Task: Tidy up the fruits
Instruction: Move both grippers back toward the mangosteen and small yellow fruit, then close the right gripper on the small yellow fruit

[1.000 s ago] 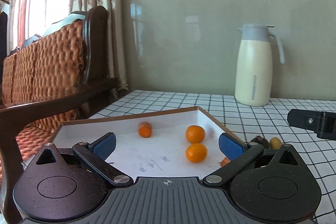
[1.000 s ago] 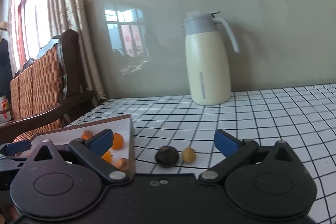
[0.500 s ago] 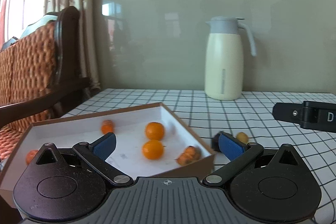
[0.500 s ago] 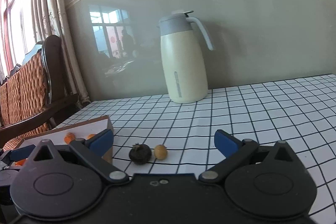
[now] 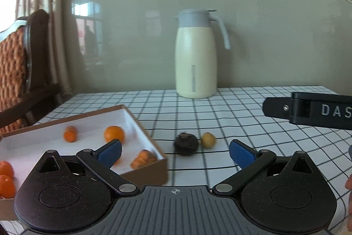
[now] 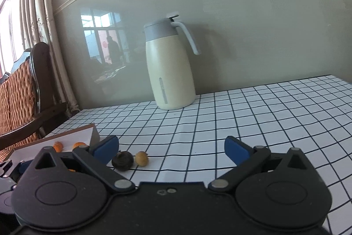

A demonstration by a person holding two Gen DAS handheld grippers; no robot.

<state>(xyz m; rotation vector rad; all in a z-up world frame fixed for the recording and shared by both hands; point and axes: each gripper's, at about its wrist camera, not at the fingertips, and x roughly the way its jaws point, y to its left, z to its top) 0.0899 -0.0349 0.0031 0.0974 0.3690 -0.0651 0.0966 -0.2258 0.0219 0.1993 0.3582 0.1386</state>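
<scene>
Left wrist view: we see oranges (image 5: 114, 134) in the box (image 5: 144, 128), then a dark fruit (image 5: 186, 144) touching a yellow fruit (image 5: 208, 140) on the counter (image 5: 242, 116). Our left claw (image 5: 175, 152) and right claw (image 6: 171, 148) are spread, empty. Grabbing one fruit could nudge and roll its neighbour.

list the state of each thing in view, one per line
left hand-held gripper: open, empty
right hand-held gripper: open, empty
box: open-topped, holding orange fruits
orange fruits: inside the box
dark fruit: loose on the tablecloth, outside the box
yellow fruit: loose on the tablecloth beside the dark fruit
thermos jug: upright, lid shut
</scene>
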